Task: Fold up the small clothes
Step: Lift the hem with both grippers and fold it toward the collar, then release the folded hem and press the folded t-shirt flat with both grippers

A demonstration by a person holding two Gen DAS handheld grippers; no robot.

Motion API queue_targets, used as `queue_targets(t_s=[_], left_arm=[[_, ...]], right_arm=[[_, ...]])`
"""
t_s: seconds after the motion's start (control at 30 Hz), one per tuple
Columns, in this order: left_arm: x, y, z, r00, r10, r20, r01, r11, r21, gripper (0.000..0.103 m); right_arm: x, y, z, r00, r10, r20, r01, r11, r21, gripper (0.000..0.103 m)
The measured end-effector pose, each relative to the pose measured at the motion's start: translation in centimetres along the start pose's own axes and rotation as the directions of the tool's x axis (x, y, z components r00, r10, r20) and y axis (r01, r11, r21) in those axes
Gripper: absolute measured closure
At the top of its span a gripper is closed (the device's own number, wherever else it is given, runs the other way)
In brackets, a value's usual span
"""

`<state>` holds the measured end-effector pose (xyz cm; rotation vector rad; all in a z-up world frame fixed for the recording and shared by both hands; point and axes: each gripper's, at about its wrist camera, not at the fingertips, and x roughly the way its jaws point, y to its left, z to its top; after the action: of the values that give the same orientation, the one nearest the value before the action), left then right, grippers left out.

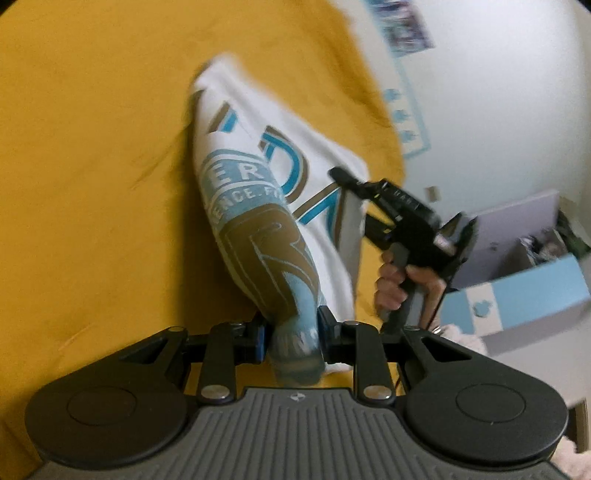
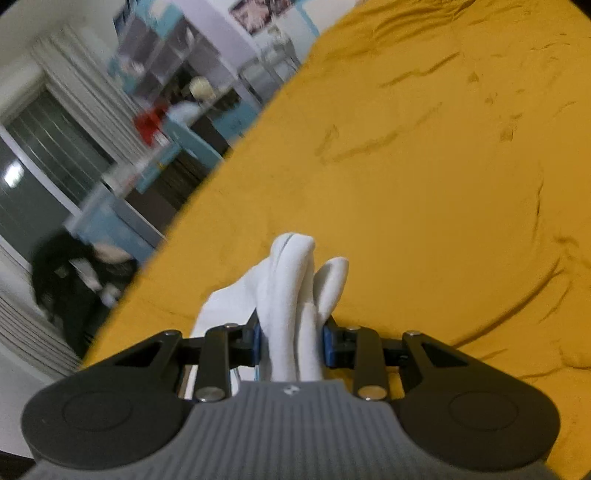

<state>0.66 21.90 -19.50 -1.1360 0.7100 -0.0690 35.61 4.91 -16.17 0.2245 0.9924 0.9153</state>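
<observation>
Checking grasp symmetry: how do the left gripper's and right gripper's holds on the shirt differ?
The left gripper pinches printed blue-and-tan fabric; the right gripper pinches plain white folds. The left gripper's bite is one thick roll of shirt; the right gripper's holds several bunched layers. Both are shut on the shirt over the yellow bedcover.

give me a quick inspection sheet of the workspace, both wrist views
surface: mustard-yellow bedspread, wrinkled, bare apart from the garment.
job's things: white printed garment with blue and tan lettering, held up off the bedspread between the two grippers.
clutter: nothing seen on the bedspread.
grippers: left gripper shut on the printed edge of the garment; right gripper shut on a bunched white part, held in a person's hand.
cables: a thin dark lead seems to hang below that hand; too blurred to be sure.
surroundings: white wall with posters, blue and white box, curtains and shelves, blurred.
</observation>
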Motion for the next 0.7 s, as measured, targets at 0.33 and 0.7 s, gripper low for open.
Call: queue_targets(t_s=[0.33,0.7], left_arm=[[-2.3,1.6,-1.0,0.999,0.052,-0.006,-0.052,0.998,0.018,0.079],[-5.5,-3.6,-0.8,0.988,-0.003,0.152,-0.018,0.99,0.138,0.077]], right_arm=[[-0.6,-1.9,-1.3,0.985,-0.152,0.083,0.161,0.981,-0.108,0.061],[-13.9,2.5,-10.4,0.991,0.043,0.128,-0.018,0.982,-0.186,0.063]])
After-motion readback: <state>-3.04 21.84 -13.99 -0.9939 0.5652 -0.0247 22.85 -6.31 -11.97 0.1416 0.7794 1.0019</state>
